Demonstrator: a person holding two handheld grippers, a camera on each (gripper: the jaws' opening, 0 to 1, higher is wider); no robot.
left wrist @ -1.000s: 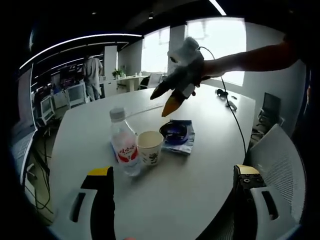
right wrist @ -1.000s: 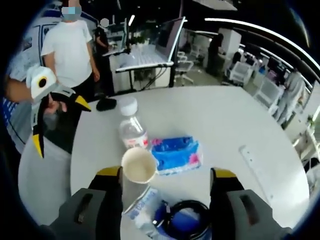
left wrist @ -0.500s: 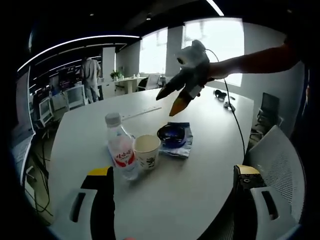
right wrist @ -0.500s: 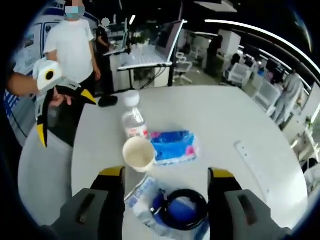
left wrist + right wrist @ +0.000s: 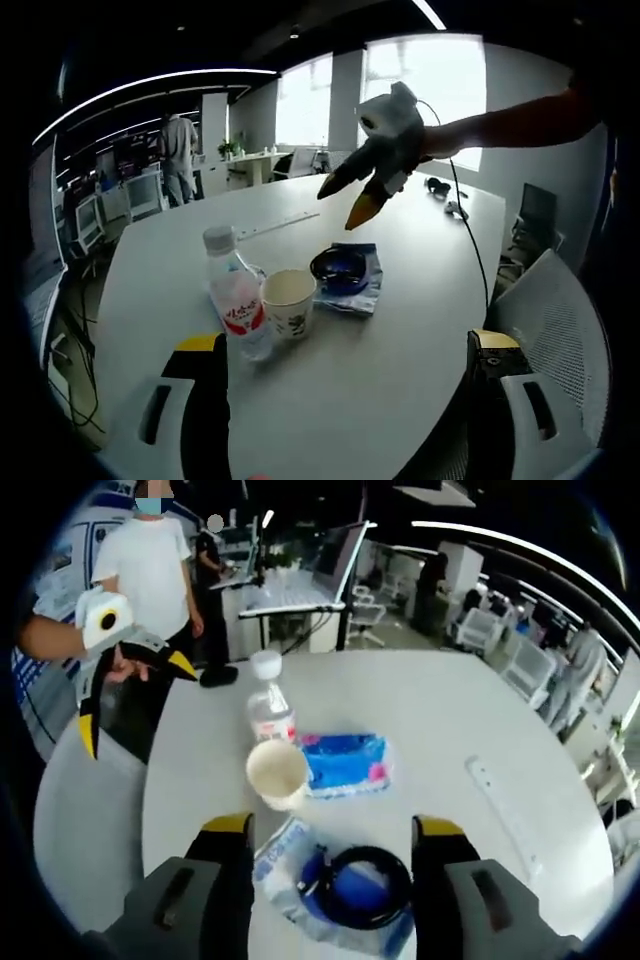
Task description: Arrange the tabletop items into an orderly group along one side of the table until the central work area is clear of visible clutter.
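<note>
Four items cluster on the white table (image 5: pixel 400 330) in my left gripper view: a clear water bottle (image 5: pixel 232 305) with a red label at left, a paper cup (image 5: pixel 288 301) touching it, then a black cable coil (image 5: pixel 339 267) lying on a blue-printed packet (image 5: pixel 355 283). A ruler (image 5: pixel 275 224) lies far behind. My left gripper (image 5: pixel 345 400) stands wide, holding nothing; my right gripper (image 5: pixel 372 175) hangs above the coil, jaws parted. In the right gripper view, a blue tissue pack (image 5: pixel 345 763) lies right of the cup.

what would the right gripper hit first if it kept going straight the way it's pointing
Most likely the black coiled cable lying on a plastic packet, straight ahead between the right gripper's open jaws; depth is uncertain.
</note>
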